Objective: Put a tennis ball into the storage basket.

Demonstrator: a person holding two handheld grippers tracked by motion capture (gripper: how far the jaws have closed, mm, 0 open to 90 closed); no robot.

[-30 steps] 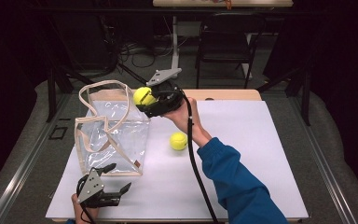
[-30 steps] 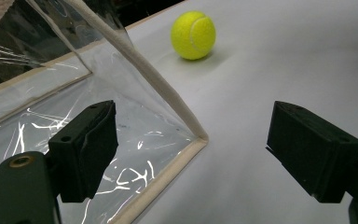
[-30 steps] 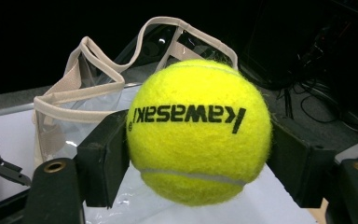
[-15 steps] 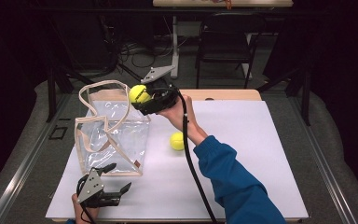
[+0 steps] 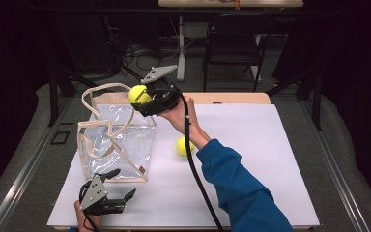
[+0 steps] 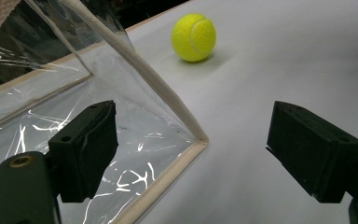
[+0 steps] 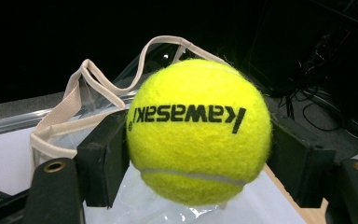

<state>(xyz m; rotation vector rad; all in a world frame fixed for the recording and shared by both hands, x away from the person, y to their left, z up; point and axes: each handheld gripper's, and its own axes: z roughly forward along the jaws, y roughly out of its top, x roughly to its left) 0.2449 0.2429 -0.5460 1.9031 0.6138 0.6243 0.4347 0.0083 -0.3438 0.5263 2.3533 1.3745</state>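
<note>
1. The round yellow felt-covered tennis ball [image 7: 199, 131] looks light and a little springy. Its fuzzy surface should give good friction, so I judge that it will not slip easily. It can roll away once it is set down.
2. The best hold is across its widest part, one pad on each side.
3. The right gripper [image 5: 147, 98] is clenched on this ball exactly so, and holds it in the air over the far edge of the clear plastic tote bag with beige fabric trim [image 5: 118, 145].
4. The bag is soft and thin; its walls may bend if the ball hits the rim.
5. The left gripper [image 5: 118, 186] hangs near the front left corner of the white table [image 5: 270, 193], jaws wide apart, grasping nothing.
6. A second yellow tennis ball [image 5: 183, 146] lies on the table, just beside the bag.
</note>
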